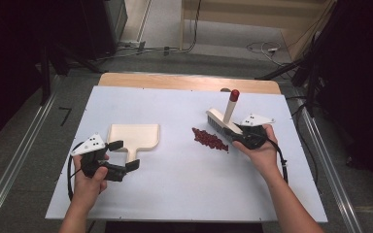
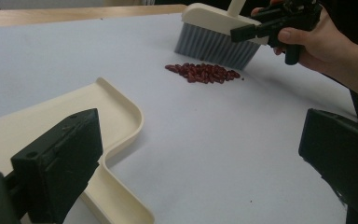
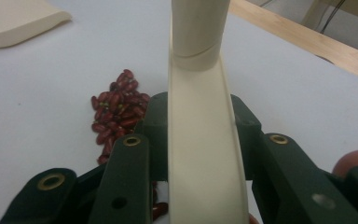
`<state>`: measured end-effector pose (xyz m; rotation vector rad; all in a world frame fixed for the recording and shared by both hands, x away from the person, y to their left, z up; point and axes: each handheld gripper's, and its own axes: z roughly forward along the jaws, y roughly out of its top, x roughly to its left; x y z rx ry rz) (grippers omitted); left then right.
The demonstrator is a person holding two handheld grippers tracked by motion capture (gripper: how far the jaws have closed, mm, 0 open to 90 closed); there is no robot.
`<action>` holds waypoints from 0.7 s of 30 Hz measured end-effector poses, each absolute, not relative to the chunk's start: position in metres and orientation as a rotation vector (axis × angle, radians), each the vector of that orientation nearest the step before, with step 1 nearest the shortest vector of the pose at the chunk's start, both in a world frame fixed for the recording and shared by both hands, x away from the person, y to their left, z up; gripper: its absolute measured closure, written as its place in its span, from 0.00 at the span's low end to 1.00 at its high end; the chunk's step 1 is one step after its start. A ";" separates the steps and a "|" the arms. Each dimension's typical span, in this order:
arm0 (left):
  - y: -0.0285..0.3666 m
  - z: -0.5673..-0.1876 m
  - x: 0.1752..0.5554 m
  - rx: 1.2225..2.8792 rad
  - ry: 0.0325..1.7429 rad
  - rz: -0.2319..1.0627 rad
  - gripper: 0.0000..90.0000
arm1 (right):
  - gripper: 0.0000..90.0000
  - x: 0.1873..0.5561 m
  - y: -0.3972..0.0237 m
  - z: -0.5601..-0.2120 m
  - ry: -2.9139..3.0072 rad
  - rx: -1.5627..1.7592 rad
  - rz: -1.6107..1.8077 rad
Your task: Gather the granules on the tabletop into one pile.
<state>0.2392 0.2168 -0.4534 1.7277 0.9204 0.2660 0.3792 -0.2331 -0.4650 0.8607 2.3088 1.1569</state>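
Sweeping step: right gripper clamps cream plastic brush behind red beans; left gripper, open, must grasp cream plastic dustpan.

A lab or test room. A white table stands between metal floor rails, with loose cables at one o'clock and dark equipment stands at ten o'clock.

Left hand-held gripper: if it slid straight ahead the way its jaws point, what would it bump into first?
Probably the cream plastic dustpan, whose handle lies beside the left hand-held gripper. Its open jaws straddle bare white table; depth is unclear.
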 end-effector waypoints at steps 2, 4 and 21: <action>0.216 -0.453 0.239 1.730 0.922 0.267 0.00 | 0.73 0.377 -0.233 -0.464 2.316 0.854 1.173; 0.216 -0.453 0.239 1.731 0.922 0.266 0.00 | 0.73 0.376 -0.234 -0.463 2.304 0.846 1.200; 0.218 -0.451 0.238 1.719 0.920 0.273 0.00 | 0.73 0.340 -0.218 -0.464 2.065 1.277 1.062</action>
